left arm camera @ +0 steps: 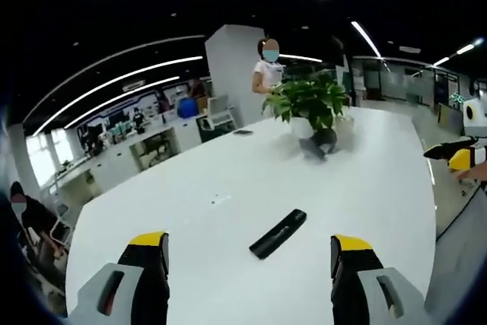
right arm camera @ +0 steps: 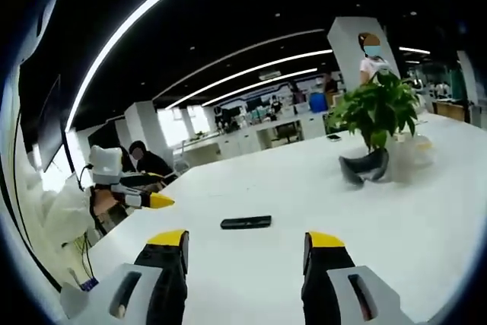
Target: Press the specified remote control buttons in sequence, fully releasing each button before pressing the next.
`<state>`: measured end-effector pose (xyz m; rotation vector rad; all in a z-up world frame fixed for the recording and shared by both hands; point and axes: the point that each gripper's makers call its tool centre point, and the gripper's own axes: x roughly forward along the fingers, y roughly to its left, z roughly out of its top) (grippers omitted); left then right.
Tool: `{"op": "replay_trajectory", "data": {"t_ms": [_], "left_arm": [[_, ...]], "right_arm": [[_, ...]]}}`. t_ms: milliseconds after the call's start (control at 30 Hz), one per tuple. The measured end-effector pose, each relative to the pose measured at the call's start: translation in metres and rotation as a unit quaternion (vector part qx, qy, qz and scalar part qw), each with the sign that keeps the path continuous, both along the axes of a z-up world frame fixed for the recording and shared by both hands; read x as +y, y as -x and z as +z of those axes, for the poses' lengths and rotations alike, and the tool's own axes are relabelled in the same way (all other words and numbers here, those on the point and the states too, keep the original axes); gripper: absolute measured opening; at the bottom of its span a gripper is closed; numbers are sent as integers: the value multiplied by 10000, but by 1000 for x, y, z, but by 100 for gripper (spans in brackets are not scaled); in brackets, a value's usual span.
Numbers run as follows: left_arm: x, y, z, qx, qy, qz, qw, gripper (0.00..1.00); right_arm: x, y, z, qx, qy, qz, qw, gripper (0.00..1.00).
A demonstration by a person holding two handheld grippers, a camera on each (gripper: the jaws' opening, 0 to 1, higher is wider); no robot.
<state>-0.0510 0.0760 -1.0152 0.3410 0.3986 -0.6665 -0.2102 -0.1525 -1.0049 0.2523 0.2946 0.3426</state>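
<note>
A black remote control (left arm camera: 278, 234) lies flat on the white table (left arm camera: 365, 188), slanted, just beyond my left gripper (left arm camera: 249, 243). The left jaws stand wide apart, open and empty, above the table. In the right gripper view the same remote (right arm camera: 246, 222) lies crosswise a short way ahead of my right gripper (right arm camera: 247, 240), also open with nothing held. The right gripper (left arm camera: 449, 151) reaches in at the right edge of the left gripper view. At the left of the right gripper view I see the left gripper (right arm camera: 148, 199), held by a white-sleeved arm.
A potted green plant (left arm camera: 310, 103) with a dark pot (left arm camera: 323, 142) stands far on the table, seen again (right arm camera: 373, 112) from the right side. A small dark flat object (left arm camera: 243, 132) lies behind it. A person (left arm camera: 268, 70) stands beyond; the table edge (left arm camera: 435, 211) runs on the right.
</note>
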Motion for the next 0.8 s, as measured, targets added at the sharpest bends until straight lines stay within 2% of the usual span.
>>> {"op": "replay_trajectory", "data": {"t_ms": [233, 400, 633, 800], "left_arm": [[-13, -17, -28, 339, -424, -383, 9978, 87], [-25, -25, -41, 482, -632, -720, 9942, 82], [-44, -40, -59, 678, -976, -1204, 9856, 78], [-57, -50, -83, 1019, -1248, -1554, 9746, 72]], "right_arm": [[-10, -5, -5, 73, -114, -155, 9998, 56], [-16, -5, -4, 114, -162, -204, 9996, 53], [-27, -7, -2, 146, -329, -336, 9988, 48], [-30, -8, -5, 221, -391, -401, 9982, 45]]}}
